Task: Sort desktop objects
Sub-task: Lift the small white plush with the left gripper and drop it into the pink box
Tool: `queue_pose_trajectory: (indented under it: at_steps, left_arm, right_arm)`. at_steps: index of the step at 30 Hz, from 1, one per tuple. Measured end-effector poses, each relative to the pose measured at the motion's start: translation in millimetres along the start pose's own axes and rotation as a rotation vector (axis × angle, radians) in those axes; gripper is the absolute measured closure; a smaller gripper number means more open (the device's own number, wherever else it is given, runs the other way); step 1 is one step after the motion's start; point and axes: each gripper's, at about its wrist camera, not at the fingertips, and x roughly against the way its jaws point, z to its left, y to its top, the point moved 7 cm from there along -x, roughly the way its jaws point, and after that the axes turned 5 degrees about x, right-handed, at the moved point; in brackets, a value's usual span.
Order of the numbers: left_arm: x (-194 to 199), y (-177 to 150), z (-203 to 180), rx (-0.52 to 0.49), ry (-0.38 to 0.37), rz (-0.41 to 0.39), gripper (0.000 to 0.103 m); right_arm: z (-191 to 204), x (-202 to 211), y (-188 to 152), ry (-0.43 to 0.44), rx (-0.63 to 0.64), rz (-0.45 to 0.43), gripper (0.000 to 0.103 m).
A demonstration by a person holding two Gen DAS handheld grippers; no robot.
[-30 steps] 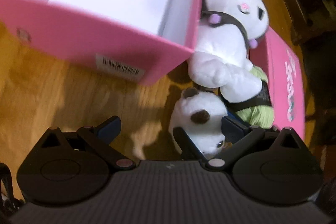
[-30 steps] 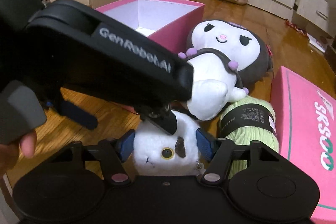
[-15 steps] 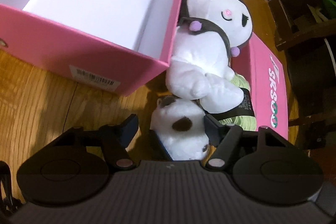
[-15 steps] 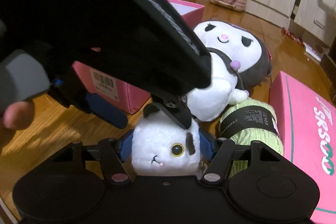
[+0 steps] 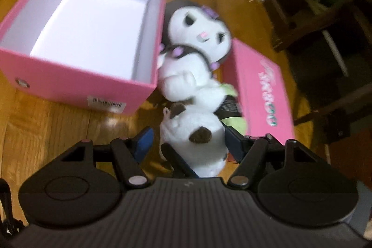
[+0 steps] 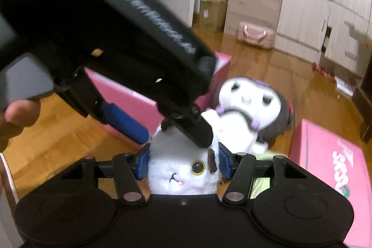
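Observation:
A small white plush (image 5: 195, 138) with brown patches is clamped from two sides above the wooden floor. My left gripper (image 5: 189, 140) is shut on its head; the right wrist view shows that gripper (image 6: 174, 140) coming down from the upper left. My right gripper (image 6: 183, 162) has both blue pads pressed into the plush (image 6: 176, 169) and its jaws are still closing. One right finger (image 5: 179, 162) shows under the plush. Behind it stand the open, empty pink box (image 5: 69, 85), a black-and-white hooded plush (image 5: 200, 38) and a green yarn ball (image 5: 234, 122).
A pink box lid (image 5: 262, 94) lies flat right of the toys. A person's thumb (image 6: 16, 113) grips the left tool. Farther off are a pink handbag (image 6: 254, 35), a cardboard box (image 6: 211, 13), pale cabinets (image 6: 313, 22) and dark furniture (image 5: 325, 15).
My left gripper went from wide open to closed around the small white plush. Both grippers have risen with the plush, so the box and floor sit farther below. The right jaws narrowed.

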Motion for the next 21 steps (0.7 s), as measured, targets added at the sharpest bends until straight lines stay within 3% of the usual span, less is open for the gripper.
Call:
queue_pose_trajectory:
  at_steps: [3, 7, 12, 17, 21]
  left_arm:
    - [15.9, 9.2, -5.2, 0.033, -0.051, -0.010, 0.036]
    - [48.2, 33.5, -17.0, -0.009, -0.063, -0.093, 0.038]
    - [73.6, 66.9, -24.8, -0.069, -0.002, -0.191, 0.038]
    - [69.2, 90.2, -12.4, -0.135, 0.072, -0.177, 0.037]
    - [49.4, 102.4, 11.9, -0.101, 0.084, -0.128, 0.038]
  right_arm:
    - [-2.4, 8.1, 24.5, -0.005, 0.020, -0.039, 0.041]
    - [1.5, 11.1, 65.7, -0.005, 0.088, -0.084, 0.041]
    - [11.9, -0.9, 114.5, 0.034, 0.179, -0.126, 0.041]
    - [17.0, -33.9, 137.1, 0.109, 0.223, -0.077, 0.041]
    - [15.7, -72.4, 131.5, 0.155, 0.174, -0.007, 0.041]
